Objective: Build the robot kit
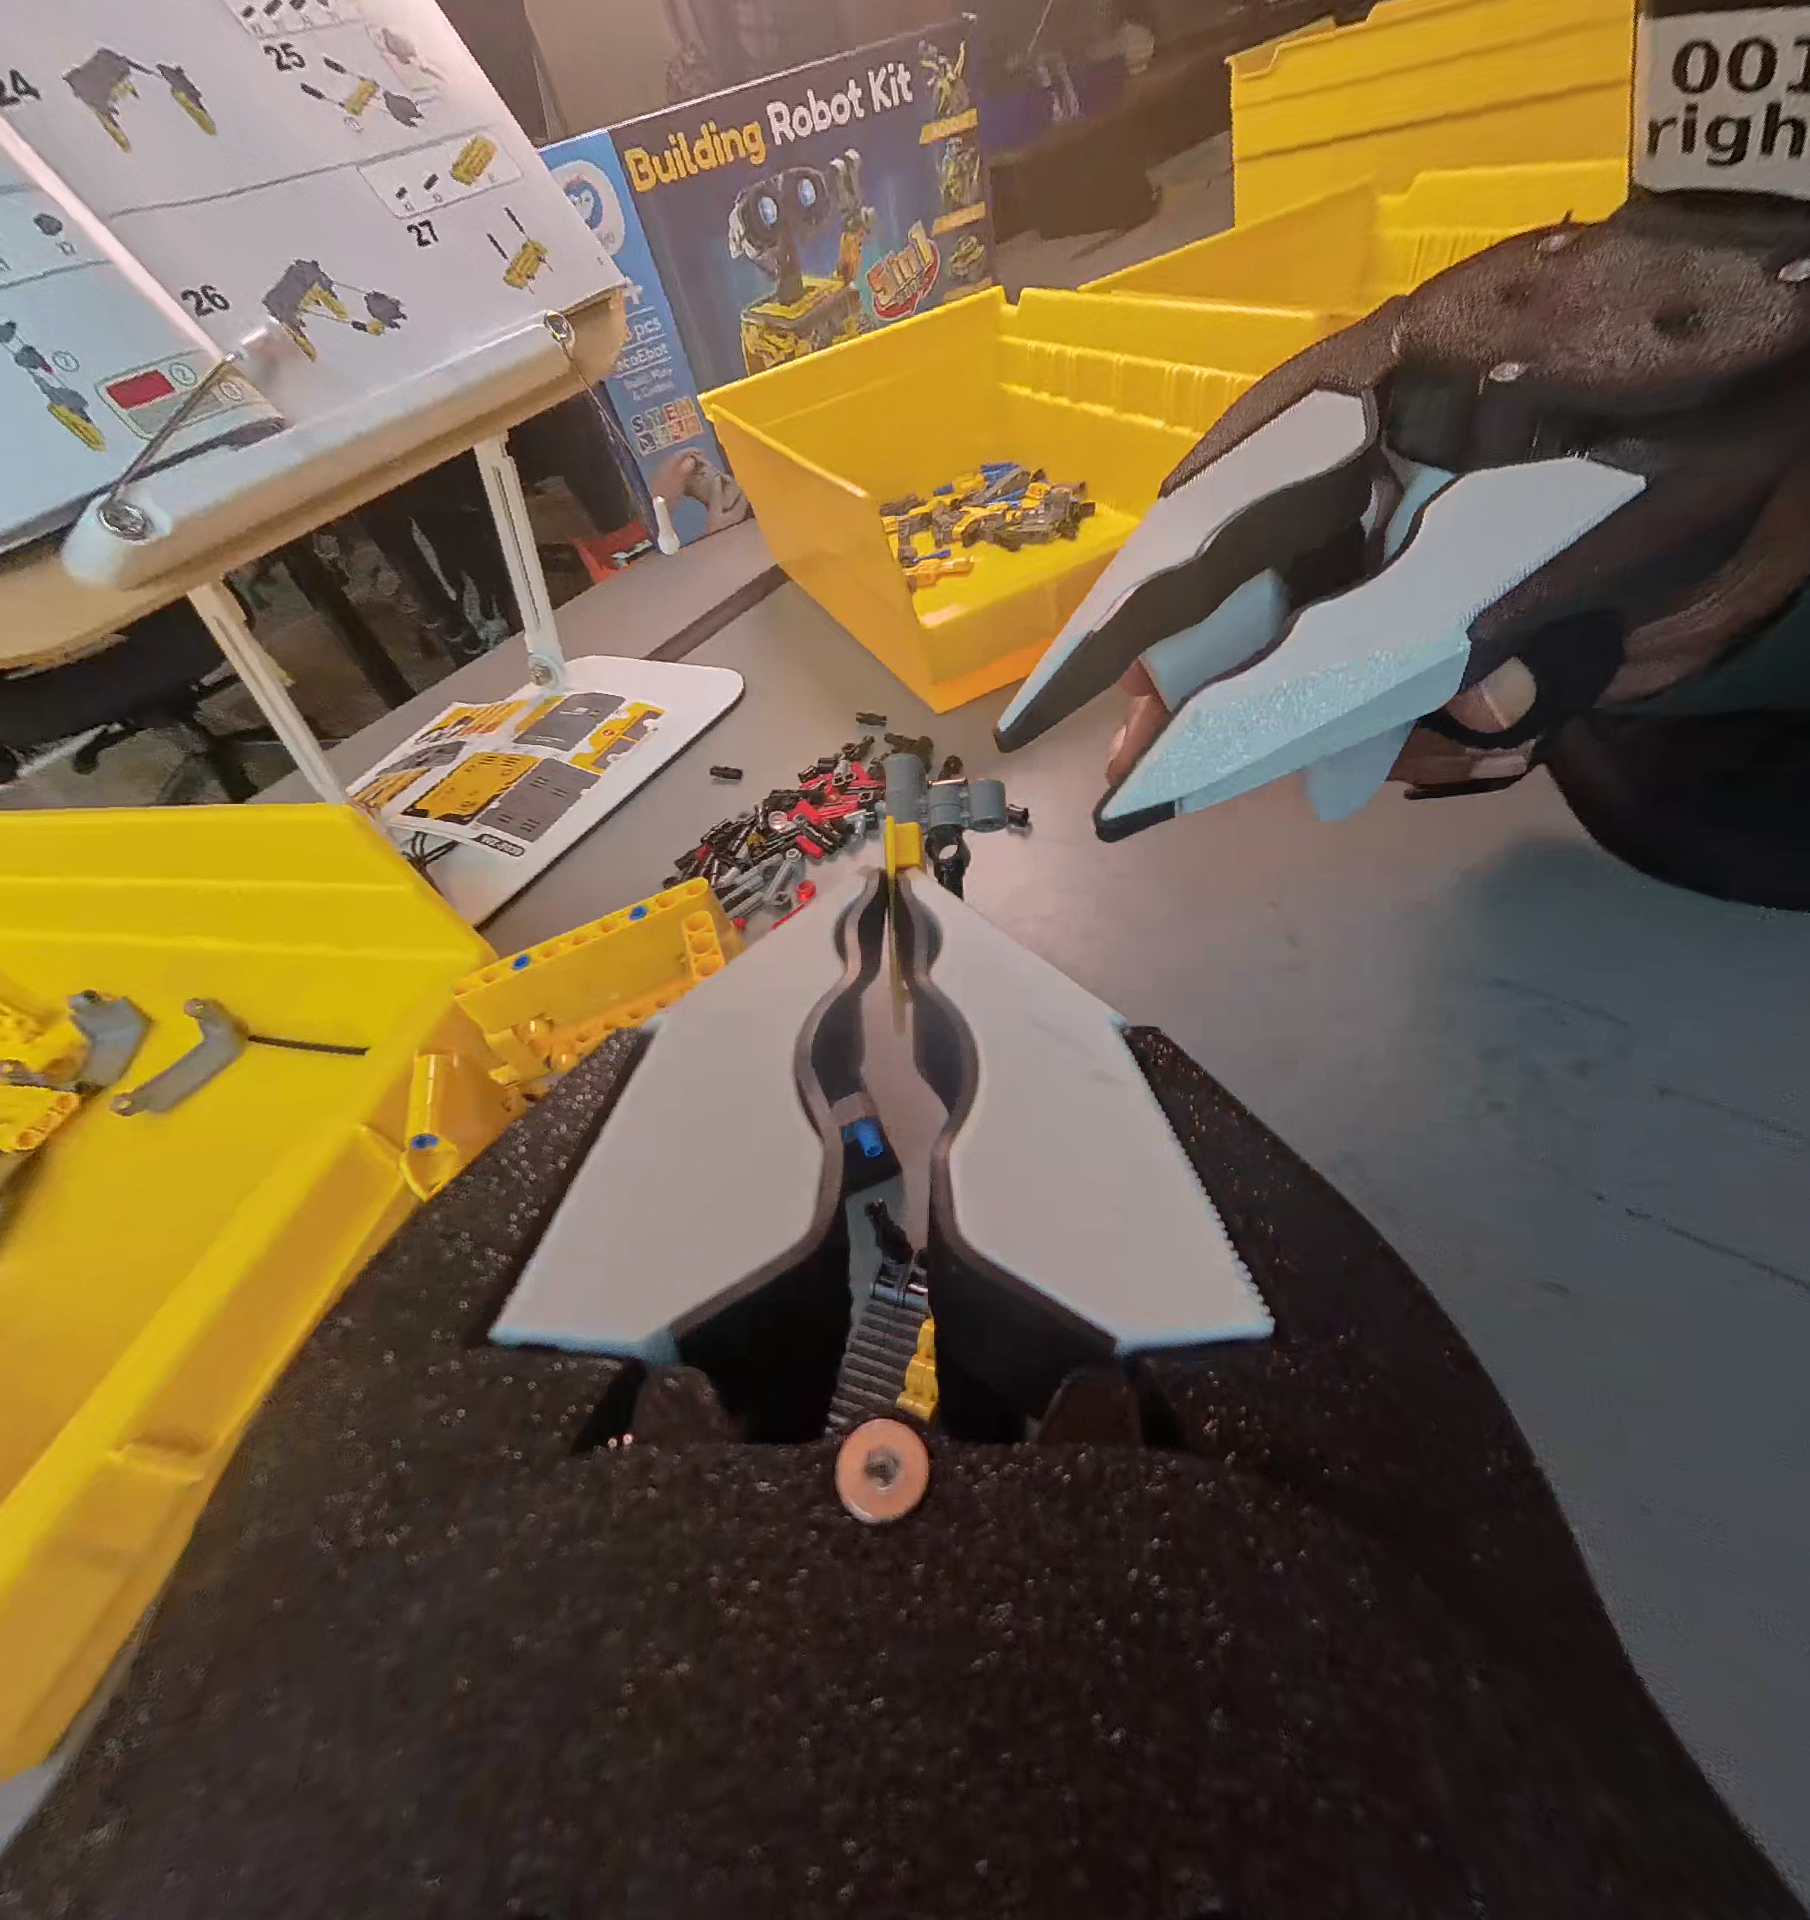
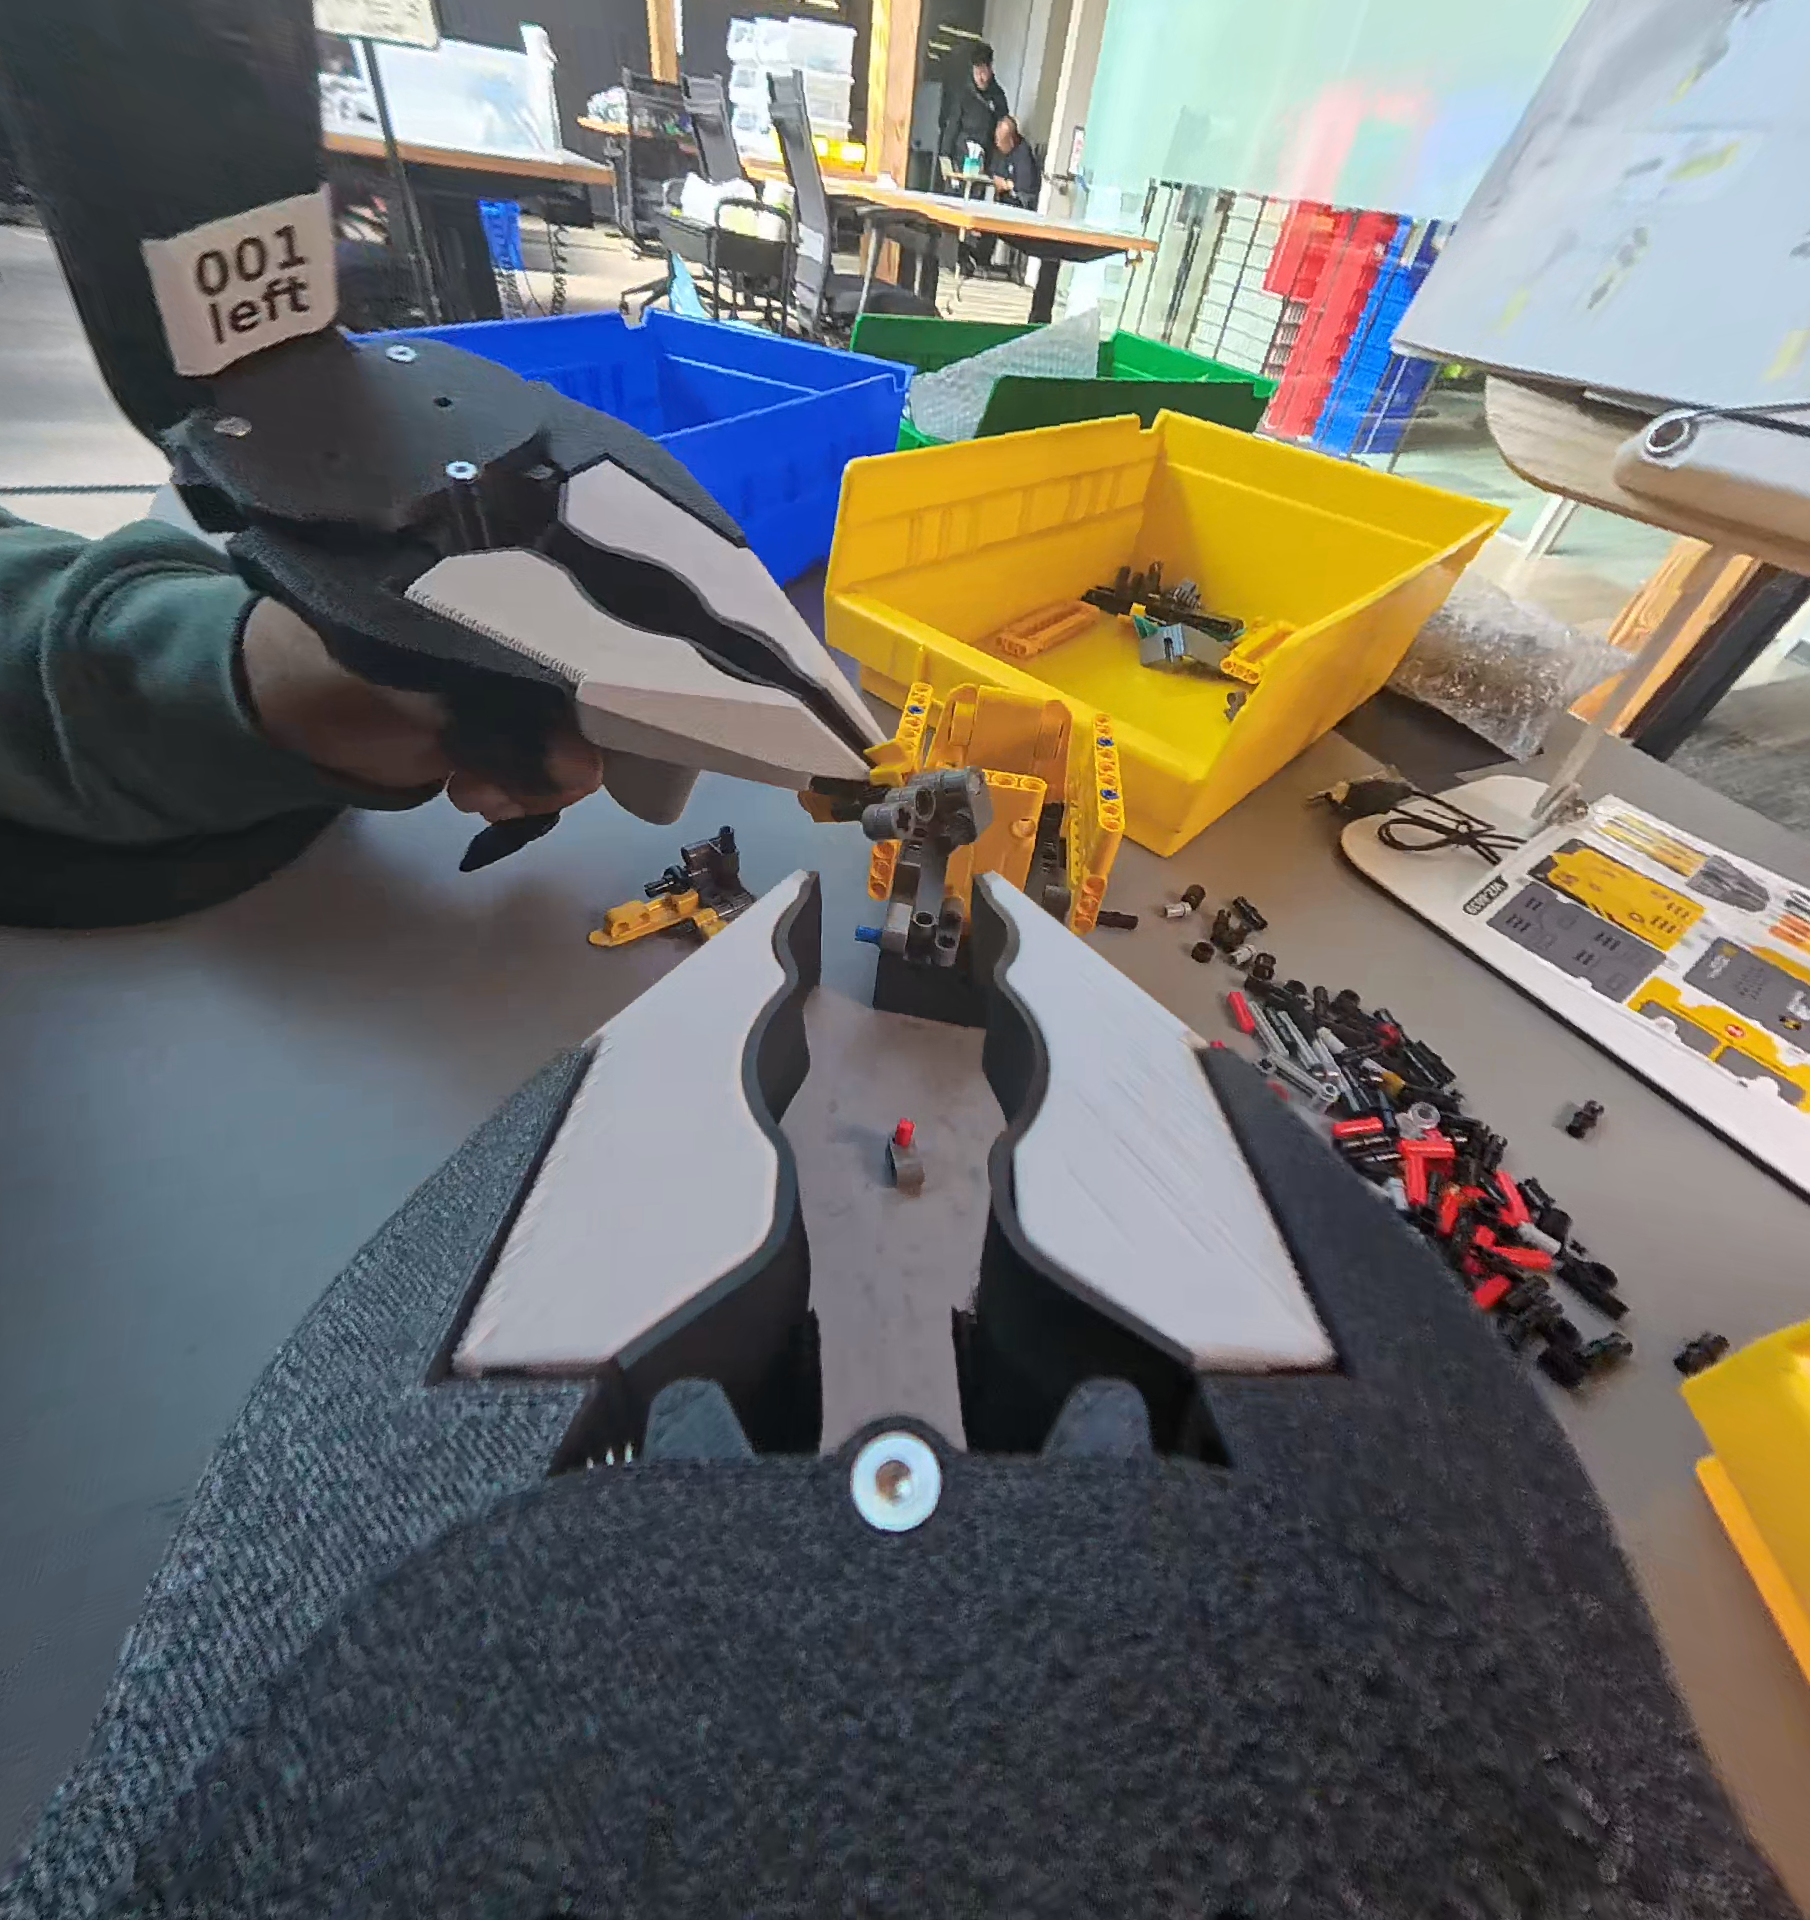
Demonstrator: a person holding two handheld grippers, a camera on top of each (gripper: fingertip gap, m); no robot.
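My left gripper (image 1: 896,888) is shut on the thin yellow part (image 1: 901,847) of a small assembly with grey connectors (image 1: 942,800). It holds the assembly upright just above the grey table. The right wrist view shows this gripper (image 2: 870,764) coming in from the left, with the grey connectors (image 2: 927,810) at its tip. My right gripper (image 2: 896,888) is open and empty, its tips on either side of the assembly's lower grey beam (image 2: 922,914). It appears open at the upper right of the left wrist view (image 1: 1052,779). A yellow beam frame (image 2: 1026,748) stands just behind the assembly.
A pile of small black, red and grey pins (image 2: 1420,1164) lies to the right. Yellow bins (image 2: 984,540) (image 1: 205,1195) hold parts. A booklet on a white stand (image 1: 257,208), a sticker sheet (image 2: 1659,935), the kit box (image 1: 807,208), a small grey-red piece (image 2: 906,1153) and a yellow-black sub-piece (image 2: 672,904) are nearby. The grippers are tip to tip, or close to it.
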